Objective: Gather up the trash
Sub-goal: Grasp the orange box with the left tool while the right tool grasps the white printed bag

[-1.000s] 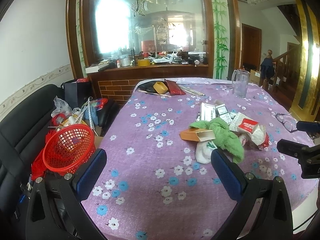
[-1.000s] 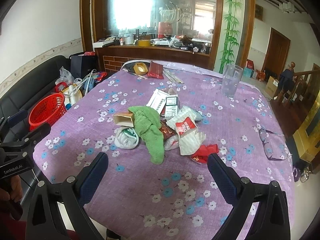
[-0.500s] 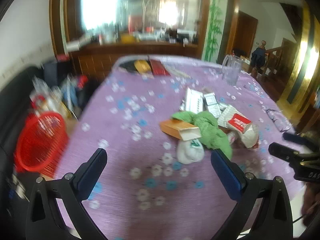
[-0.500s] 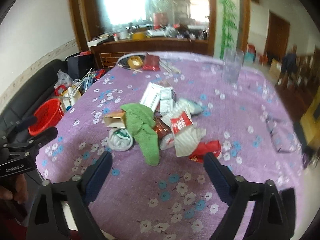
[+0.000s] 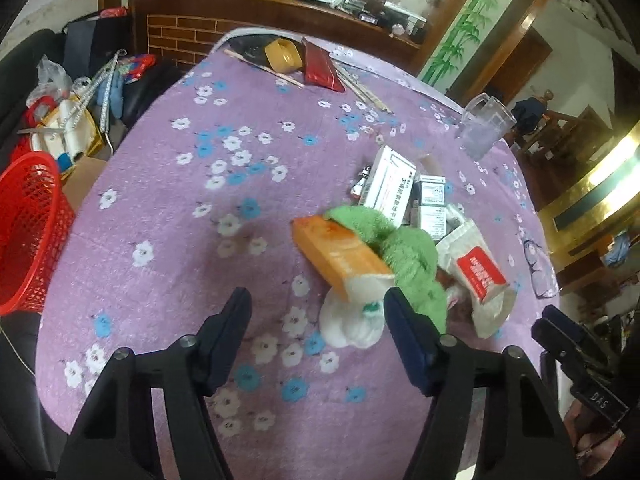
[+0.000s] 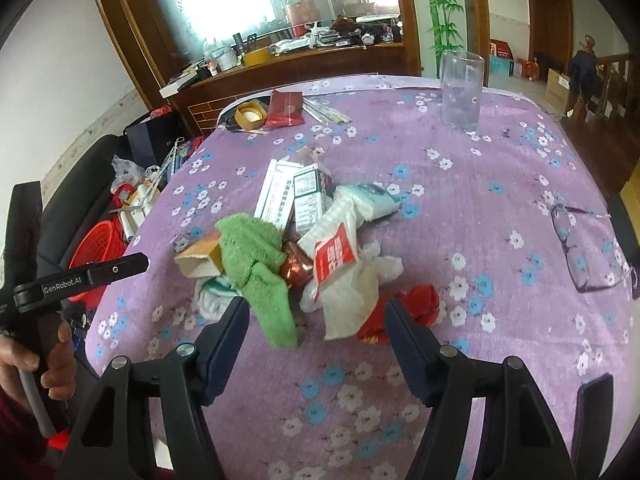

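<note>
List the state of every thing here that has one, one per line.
left claw: open, empty.
right claw: open, empty.
orange cardboard box: on its side, end open.
clear plastic jug: upright.
red mesh basket: tilted.
green fuzzy cloth: crumpled, draped over the pile.
wire-frame glasses: lying unfolded.

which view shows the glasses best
The right wrist view: the glasses lie whole and unblocked on the purple tablecloth. In the left wrist view they sit small and warped near the picture's right side.

near cloth (image 5: 168,264) bare | trash pile (image 6: 288,248) blocks centre | pitcher (image 6: 460,88), glasses (image 6: 580,248) beyond
</note>
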Motion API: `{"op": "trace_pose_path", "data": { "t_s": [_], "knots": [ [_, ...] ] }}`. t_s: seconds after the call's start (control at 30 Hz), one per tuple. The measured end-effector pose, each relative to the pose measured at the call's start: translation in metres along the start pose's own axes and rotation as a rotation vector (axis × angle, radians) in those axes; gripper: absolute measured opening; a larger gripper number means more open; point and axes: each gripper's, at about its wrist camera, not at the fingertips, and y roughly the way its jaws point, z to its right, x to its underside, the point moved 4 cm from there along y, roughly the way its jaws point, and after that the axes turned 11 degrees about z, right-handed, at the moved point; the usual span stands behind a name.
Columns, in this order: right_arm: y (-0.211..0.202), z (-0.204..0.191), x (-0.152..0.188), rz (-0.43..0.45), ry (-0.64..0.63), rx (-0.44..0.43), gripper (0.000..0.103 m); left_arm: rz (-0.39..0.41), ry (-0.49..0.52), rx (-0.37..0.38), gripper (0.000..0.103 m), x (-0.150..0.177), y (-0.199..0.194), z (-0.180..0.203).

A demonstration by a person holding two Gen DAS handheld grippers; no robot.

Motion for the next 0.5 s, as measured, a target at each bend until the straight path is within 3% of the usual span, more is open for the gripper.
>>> {"op": "trace_pose_path", "data": {
  "t_s": [0.33, 0.43, 0.5],
  "knots": [
    [0.044, 0.003, -0.019, -0.067, -0.012, 0.010, 0.071, -0.158, -0.095, 0.046, 0.067, -0.020, 0.050, -0.002],
    [0.059, 0.006, -0.018, -0.096, 0.003, 0.008, 0.062, -0.212, -0.140, 0.091, 0.067, -0.021, 0.064, 0.001],
    [0.068, 0.009, -0.017, -0.116, 0.012, 0.009, 0.057, -0.224, -0.146, 0.075, 0.067, -0.020, 0.070, 0.001]
  ]
}}
